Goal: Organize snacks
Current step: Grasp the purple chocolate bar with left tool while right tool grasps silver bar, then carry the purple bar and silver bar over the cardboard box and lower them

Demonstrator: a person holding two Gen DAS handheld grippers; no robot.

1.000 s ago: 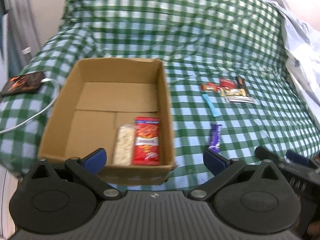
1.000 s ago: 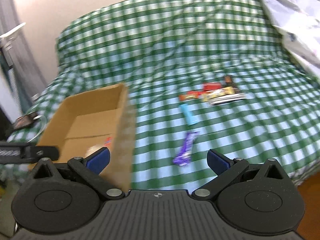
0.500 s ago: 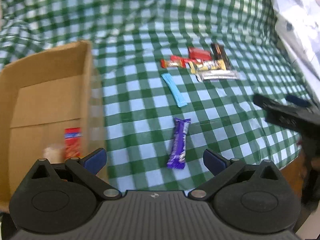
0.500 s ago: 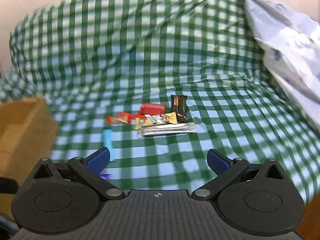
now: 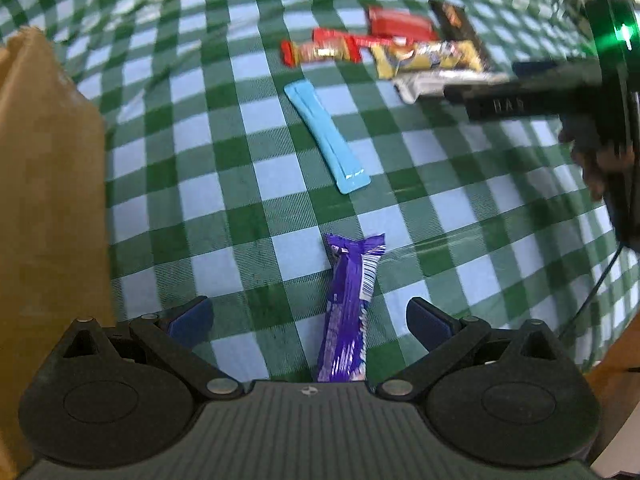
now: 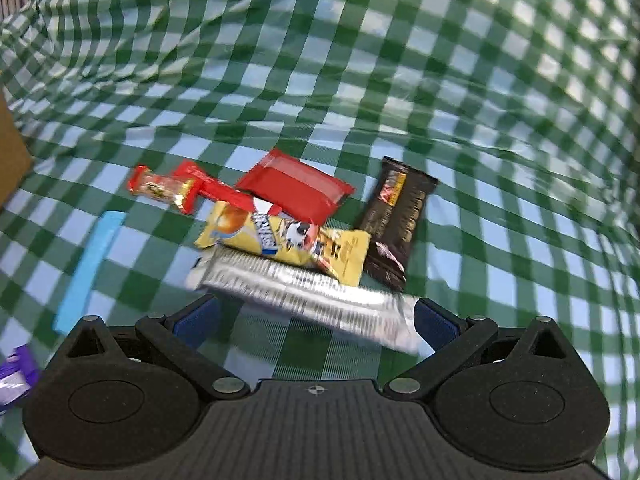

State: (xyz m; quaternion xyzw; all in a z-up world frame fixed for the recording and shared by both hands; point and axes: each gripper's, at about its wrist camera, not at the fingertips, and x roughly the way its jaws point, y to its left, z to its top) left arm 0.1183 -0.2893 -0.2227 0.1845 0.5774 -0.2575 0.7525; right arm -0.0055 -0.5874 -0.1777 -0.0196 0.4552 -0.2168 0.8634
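Your left gripper (image 5: 307,316) has its fingers spread wide, holding nothing, and the purple bar (image 5: 349,312) lies lengthwise between them on the checked bed cover (image 5: 208,152). Your right gripper (image 6: 316,318) is also spread and empty; the silver wrapper (image 6: 304,292) lies across, just in front of its fingers. Behind it you see the yellow bar (image 6: 284,240), the red packet (image 6: 296,188), the dark bar (image 6: 394,220) and the small red sweet (image 6: 164,190). The blue stick (image 5: 326,138) lies apart. The cardboard box (image 5: 48,208) stands at the left. I judge you are at the reaching step: next lower, close on one snack, then carry it to the box.
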